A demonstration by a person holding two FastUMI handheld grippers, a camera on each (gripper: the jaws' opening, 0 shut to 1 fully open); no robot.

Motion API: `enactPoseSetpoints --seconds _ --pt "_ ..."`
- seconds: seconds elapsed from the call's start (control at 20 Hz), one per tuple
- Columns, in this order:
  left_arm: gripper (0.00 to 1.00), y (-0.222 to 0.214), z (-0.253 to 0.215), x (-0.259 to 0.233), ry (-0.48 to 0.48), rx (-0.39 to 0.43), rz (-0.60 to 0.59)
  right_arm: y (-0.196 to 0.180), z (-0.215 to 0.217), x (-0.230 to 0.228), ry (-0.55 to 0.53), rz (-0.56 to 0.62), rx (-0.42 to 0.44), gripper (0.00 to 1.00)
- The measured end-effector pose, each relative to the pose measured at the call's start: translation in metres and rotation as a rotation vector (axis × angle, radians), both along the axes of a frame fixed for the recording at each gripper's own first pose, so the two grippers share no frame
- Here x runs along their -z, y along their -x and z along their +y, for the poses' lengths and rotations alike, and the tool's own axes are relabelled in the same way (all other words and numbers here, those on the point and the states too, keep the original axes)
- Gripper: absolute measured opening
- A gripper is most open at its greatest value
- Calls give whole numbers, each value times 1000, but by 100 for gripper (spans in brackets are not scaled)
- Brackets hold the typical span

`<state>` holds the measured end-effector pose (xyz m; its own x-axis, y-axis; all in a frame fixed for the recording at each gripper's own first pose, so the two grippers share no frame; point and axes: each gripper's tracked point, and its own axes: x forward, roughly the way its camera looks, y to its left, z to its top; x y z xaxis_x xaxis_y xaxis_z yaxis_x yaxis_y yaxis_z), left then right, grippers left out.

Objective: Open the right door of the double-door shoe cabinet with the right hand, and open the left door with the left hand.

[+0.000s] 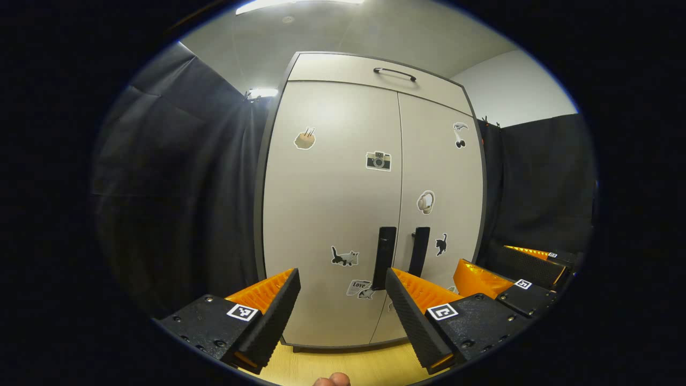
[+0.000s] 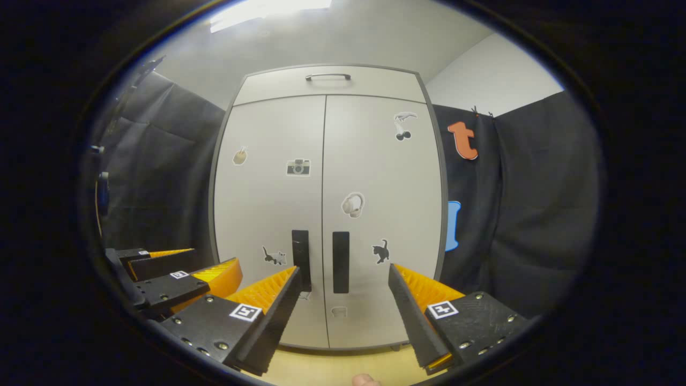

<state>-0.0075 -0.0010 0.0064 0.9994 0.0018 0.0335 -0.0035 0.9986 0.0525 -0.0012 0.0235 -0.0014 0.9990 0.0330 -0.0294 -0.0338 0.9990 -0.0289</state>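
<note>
Right gripper view puts the cabinet (image 2: 327, 209) straight ahead of us, both doors closed, with the right handle (image 2: 340, 261) and left handle (image 2: 301, 260) standing side by side at the centre seam. Our right tongs (image 2: 343, 292) gape wide, holding nothing and well short of the doors. In the left gripper view the left tongs (image 1: 343, 292) are likewise spread and empty, the left handle (image 1: 384, 257) just above the inner finger, and the right tongs (image 1: 485, 279) sit off to the side.

The main risk we see is the closeness of the two handles: a wide-open pair of tongs could straddle both, or catch the wrong one, and drag both doors. Our two tongs also converge on the same narrow spot, so they may knock each other. A shallow pinch on a slim handle may slip off as the door swings. How far off the doors stand we can't judge well through the fisheye bend.
</note>
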Motion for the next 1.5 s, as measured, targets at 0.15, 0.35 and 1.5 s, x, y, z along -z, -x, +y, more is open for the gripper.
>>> enactPoseSetpoints --seconds 0.15,0.35,1.5 --pt "99 -3 3 0 7 -5 3 -3 2 -1 -10 -2 -4 96" --pt "99 -7 7 0 17 -10 1 -9 3 -3 -10 -7 -5 96" --pt "99 -26 45 -4 22 -95 -12 -144 11 53 14 112 -23 76"
